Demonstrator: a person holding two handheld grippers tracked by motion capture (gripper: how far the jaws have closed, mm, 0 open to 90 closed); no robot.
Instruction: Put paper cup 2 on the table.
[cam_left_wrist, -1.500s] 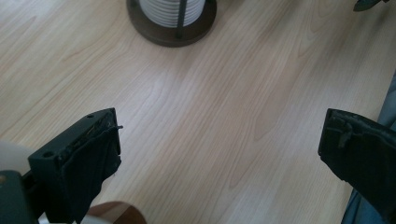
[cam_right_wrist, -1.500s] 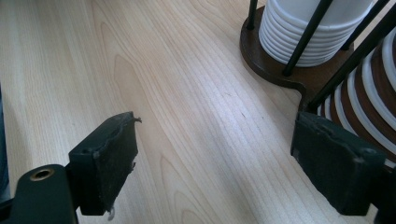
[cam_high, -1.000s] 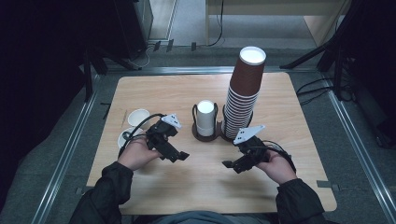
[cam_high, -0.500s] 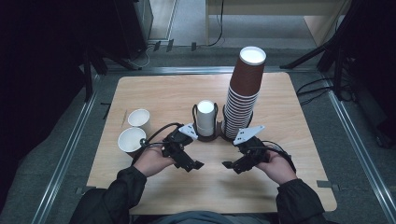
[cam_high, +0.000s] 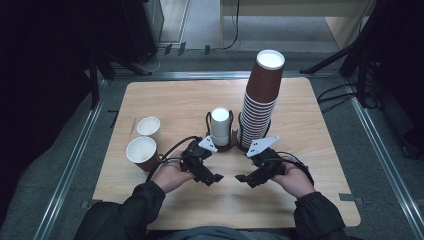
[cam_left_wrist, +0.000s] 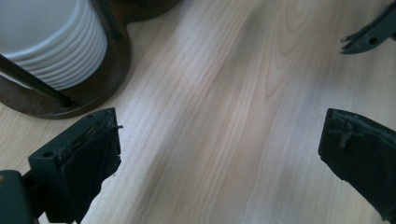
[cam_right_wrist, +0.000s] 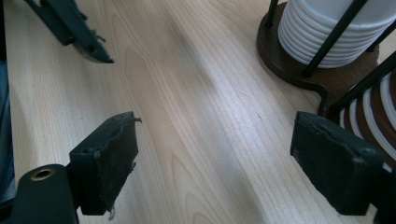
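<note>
A tall stack of brown paper cups (cam_high: 261, 98) stands in a dark holder at mid-table, with a shorter white stack (cam_high: 220, 125) in the holder's left ring (cam_left_wrist: 70, 100). Two single brown cups (cam_high: 141, 154) (cam_high: 149, 128) stand upright at the left. My left gripper (cam_high: 216, 177) is open just in front of the holder, nothing between its jaws (cam_left_wrist: 219, 149). My right gripper (cam_high: 241, 178) faces it, open and empty (cam_right_wrist: 210, 149). Their tips are a short gap apart over bare wood. The white stack (cam_right_wrist: 327, 32) shows at the upper right of the right gripper view.
The wooden table (cam_high: 310, 130) has bare room at the right and along the front edge. Metal rails (cam_high: 70, 170) run along both sides of the table. Dark stands and cables (cam_high: 345, 90) lie on the floor beyond.
My left gripper has moved right from beside the two single cups to the middle, facing the right gripper. The two cups now stand uncovered. The right gripper has stayed put.
</note>
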